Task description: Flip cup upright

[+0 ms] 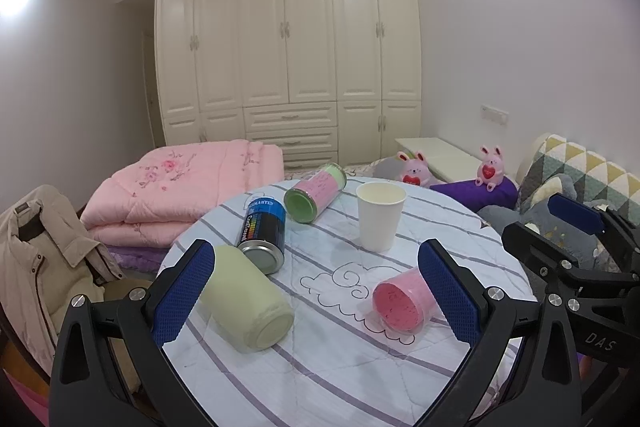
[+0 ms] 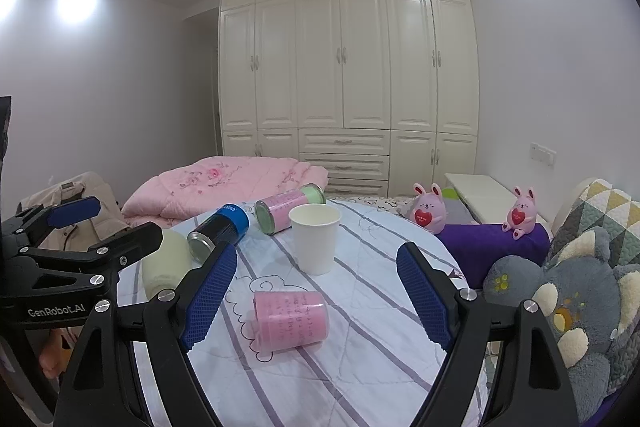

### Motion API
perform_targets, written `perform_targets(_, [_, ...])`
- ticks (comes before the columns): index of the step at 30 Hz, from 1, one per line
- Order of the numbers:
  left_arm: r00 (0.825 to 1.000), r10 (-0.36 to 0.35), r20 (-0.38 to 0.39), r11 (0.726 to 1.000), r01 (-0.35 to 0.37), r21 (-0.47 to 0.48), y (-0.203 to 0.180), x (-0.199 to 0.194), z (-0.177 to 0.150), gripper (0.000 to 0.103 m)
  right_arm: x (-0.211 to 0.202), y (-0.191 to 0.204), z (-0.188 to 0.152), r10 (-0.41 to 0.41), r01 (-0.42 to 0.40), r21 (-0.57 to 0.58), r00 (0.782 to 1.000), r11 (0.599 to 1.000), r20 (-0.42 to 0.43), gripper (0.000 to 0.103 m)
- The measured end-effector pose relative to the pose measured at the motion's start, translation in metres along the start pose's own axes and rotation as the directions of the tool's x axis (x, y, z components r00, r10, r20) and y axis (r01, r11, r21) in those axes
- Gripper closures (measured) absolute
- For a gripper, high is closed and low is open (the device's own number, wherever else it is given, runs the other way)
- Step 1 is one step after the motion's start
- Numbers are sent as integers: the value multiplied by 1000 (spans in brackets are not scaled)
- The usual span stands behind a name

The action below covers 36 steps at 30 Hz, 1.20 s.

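Note:
A pink cup (image 1: 404,301) lies on its side on the round table (image 1: 352,367), its mouth facing my left camera; the right wrist view shows it side-on (image 2: 291,321). A white paper cup (image 1: 379,216) stands upright behind it (image 2: 315,237). My left gripper (image 1: 316,291) is open and empty above the table's near edge, the pink cup by its right finger (image 1: 450,291). My right gripper (image 2: 316,297) is open and empty, the pink cup between its fingers and a little ahead.
A pale yellow jar (image 1: 246,301), a blue-and-black can (image 1: 264,229) and a pink-and-green can (image 1: 316,193) lie on their sides at the table's left and back. A folded pink quilt (image 1: 180,183), plush toys (image 2: 576,295) and a purple cushion (image 2: 492,243) surround the table.

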<state>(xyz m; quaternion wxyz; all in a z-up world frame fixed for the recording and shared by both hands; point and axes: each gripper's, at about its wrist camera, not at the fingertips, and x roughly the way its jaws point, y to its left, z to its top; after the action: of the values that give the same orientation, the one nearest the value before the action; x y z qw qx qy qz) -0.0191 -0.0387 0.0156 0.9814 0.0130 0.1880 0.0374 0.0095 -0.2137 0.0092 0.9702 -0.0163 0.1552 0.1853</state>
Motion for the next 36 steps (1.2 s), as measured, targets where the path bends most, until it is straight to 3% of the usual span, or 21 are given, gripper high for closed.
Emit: perform_targets(36, [1000,3,3,1000,-3,21,-4,-1,-2,0,1,-1,-1,-3,3,-6,1000,1000,0,19])
